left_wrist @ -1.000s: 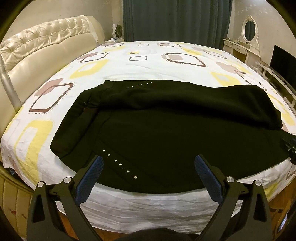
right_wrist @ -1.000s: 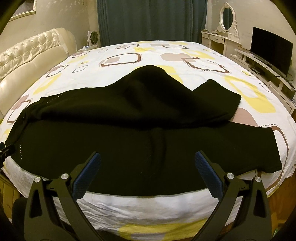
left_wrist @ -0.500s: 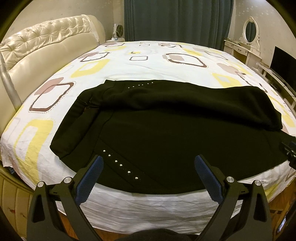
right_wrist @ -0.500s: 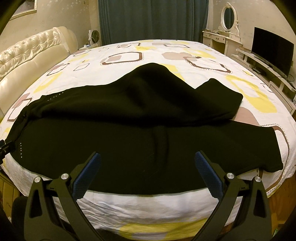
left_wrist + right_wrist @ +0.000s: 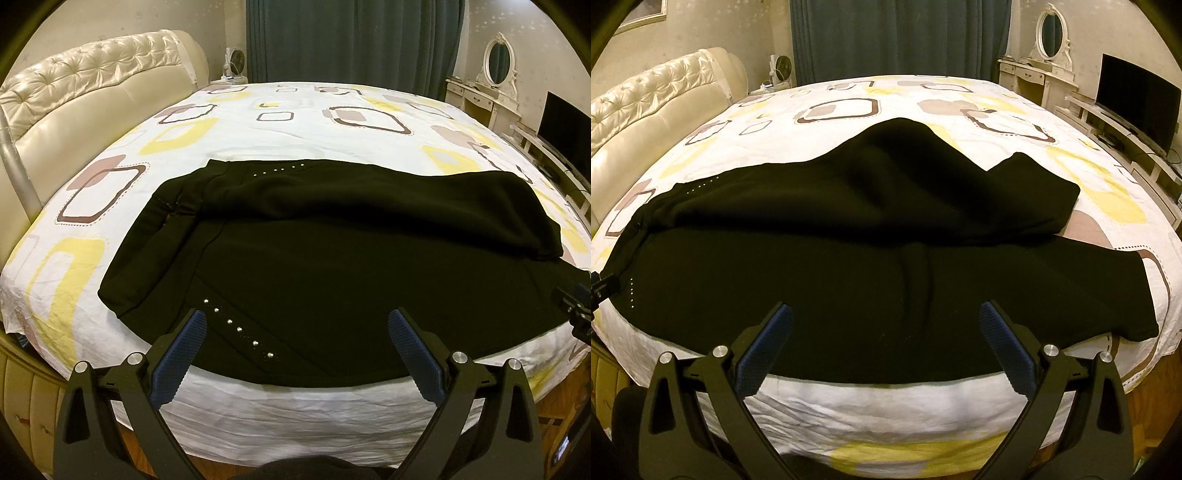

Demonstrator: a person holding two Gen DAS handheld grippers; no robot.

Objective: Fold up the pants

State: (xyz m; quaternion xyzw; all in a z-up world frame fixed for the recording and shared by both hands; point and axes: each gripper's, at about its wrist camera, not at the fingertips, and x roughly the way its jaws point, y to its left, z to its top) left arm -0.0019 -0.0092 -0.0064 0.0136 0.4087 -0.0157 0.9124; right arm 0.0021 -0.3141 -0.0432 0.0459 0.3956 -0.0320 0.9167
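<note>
Black pants (image 5: pixel 332 266) lie across the near part of the bed (image 5: pixel 295 122), waistband to the left with small silver studs (image 5: pixel 238 328). The far leg is bunched and folded loosely over the near one (image 5: pixel 905 192); the near leg's hem reaches the right (image 5: pixel 1123 302). My left gripper (image 5: pixel 295 332) is open and empty, just above the near edge of the pants by the studs. My right gripper (image 5: pixel 884 325) is open and empty above the near edge of the leg. The right gripper also shows at the edge of the left wrist view (image 5: pixel 576 306).
A cream tufted headboard (image 5: pixel 85 103) runs along the left. Dark curtains (image 5: pixel 351 37) hang behind the bed. A white vanity with an oval mirror (image 5: pixel 1047 70) and a TV (image 5: pixel 1134 103) stand at the right. Wooden floor shows below the bed's near edge (image 5: pixel 1145 424).
Both grippers have edged slightly forward and up over the pants. The pants have not moved.
</note>
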